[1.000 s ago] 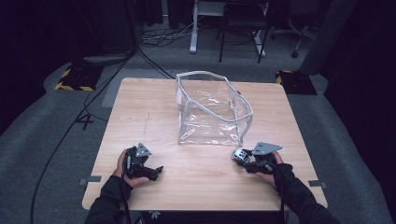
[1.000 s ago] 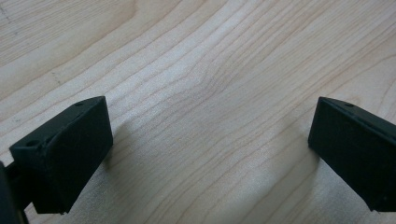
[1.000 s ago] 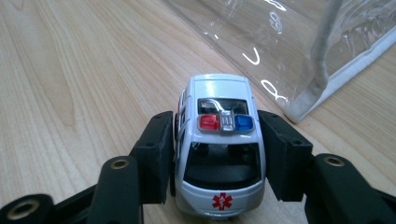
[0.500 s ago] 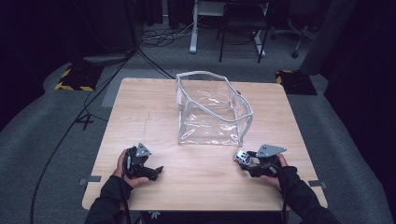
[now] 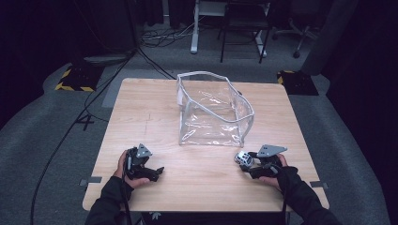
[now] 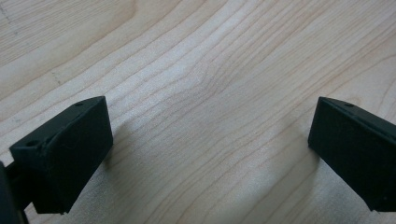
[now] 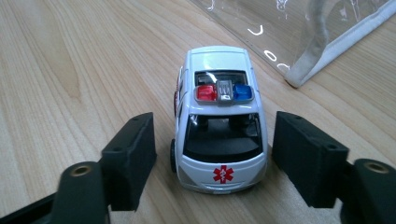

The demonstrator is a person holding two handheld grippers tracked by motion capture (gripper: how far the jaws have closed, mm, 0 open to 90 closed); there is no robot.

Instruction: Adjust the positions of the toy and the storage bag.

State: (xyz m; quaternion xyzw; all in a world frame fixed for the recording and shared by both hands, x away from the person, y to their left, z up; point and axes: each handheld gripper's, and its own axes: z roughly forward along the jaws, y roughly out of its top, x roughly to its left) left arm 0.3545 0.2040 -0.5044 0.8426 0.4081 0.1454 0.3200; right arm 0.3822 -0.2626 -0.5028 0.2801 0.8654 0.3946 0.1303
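Right gripper (image 7: 212, 154) jaws, just closing, straddle the toy ambulance (image 7: 219, 121) without touching; left gripper (image 6: 210, 154) jaws apart over table (image 6: 210, 70).

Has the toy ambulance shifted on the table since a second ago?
Cannot tell. In the high view the toy ambulance stands just off the clear pouch's near right corner, between the right hand-held gripper's jaws; any shift is too small to judge.

White car (image 7: 219, 126) showing red and blue roof lights, red star; pouch (image 5: 213, 110) looking clear, grey-edged; table (image 5: 141, 117) pale woodgrain.
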